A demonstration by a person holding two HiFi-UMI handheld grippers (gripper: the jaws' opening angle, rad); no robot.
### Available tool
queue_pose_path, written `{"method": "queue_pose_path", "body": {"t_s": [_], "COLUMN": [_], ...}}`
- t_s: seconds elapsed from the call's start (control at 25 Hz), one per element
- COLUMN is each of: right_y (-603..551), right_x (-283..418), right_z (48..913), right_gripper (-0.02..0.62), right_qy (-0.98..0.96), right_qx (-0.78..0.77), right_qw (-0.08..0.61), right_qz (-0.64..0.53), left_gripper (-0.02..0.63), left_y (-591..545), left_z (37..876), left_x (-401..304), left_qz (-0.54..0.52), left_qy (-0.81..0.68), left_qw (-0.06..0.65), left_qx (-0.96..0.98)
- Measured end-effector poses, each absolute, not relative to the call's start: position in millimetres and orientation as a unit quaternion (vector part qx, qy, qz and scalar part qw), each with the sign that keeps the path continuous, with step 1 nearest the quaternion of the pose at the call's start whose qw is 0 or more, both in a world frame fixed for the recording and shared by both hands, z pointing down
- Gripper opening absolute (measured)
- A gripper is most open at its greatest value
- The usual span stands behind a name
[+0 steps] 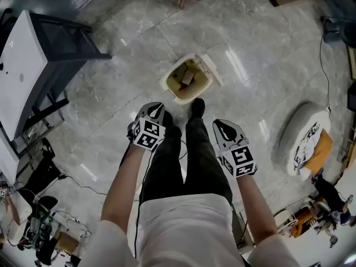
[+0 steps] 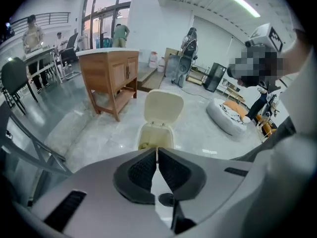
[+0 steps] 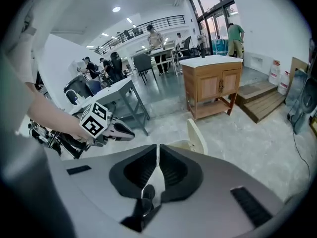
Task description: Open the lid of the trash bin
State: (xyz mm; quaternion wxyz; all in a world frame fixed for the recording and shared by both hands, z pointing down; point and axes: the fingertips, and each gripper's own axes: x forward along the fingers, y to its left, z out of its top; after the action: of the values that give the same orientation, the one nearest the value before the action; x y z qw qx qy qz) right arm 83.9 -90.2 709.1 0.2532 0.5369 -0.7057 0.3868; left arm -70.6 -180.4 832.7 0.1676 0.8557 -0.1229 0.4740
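Pale marble floor (image 1: 117, 88) spreads through a big, bright room, and on it, just ahead of the person's dark shoe (image 1: 197, 108), stands the small cream trash bin (image 1: 186, 80). Its lid (image 1: 216, 71) is open, tipped upright behind the mouth at the bin's far side, and some brownish rubbish (image 1: 187, 78) shows inside. From the left gripper view the raised lid faces the camera straight on, directly beyond the fingertips; from the right gripper view it is seen nearly edge-on. The left gripper (image 1: 154, 108) and the right gripper (image 1: 223, 126) are held either side of the person's dark-trousered legs (image 1: 183, 160), both well above the floor and clear of the bin, touching nothing. The left fingers (image 2: 143, 170) are clenched, their ribbed pads meeting at the tips with nothing between them. The right fingers (image 3: 174, 170) are clenched likewise and empty. A white table (image 1: 25, 65) on dark legs sits to the left in the head view, and a round cushion (image 1: 303, 139) with a patterned cover lies on the floor to the right. Farther back stands a wooden cabinet (image 3: 213, 86) with a pale top, and beyond it several people stand among desks and chairs near tall windows.
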Motion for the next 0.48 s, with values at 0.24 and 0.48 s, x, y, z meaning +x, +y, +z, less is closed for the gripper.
{"method": "queue_pose_path", "body": {"t_s": [0.24, 0.48], "right_y": [-95, -94], "right_x": [81, 77], "right_z": [663, 618], "right_gripper": [0.035, 0.035], "right_qy": [-0.697, -0.702], "right_qx": [0.562, 0.573], "right_qw": [0.235, 0.234], "right_qz": [0.379, 0.353], "left_gripper": [0.017, 0.017], "left_y": [-183, -184], "left_z": [756, 682], "left_x": [-79, -84], "left_qz": [0.435, 0.382], "left_qy": [-0.131, -0.131], "left_qw": [0.182, 0.189], "left_qx": [0.872, 0.895]}}
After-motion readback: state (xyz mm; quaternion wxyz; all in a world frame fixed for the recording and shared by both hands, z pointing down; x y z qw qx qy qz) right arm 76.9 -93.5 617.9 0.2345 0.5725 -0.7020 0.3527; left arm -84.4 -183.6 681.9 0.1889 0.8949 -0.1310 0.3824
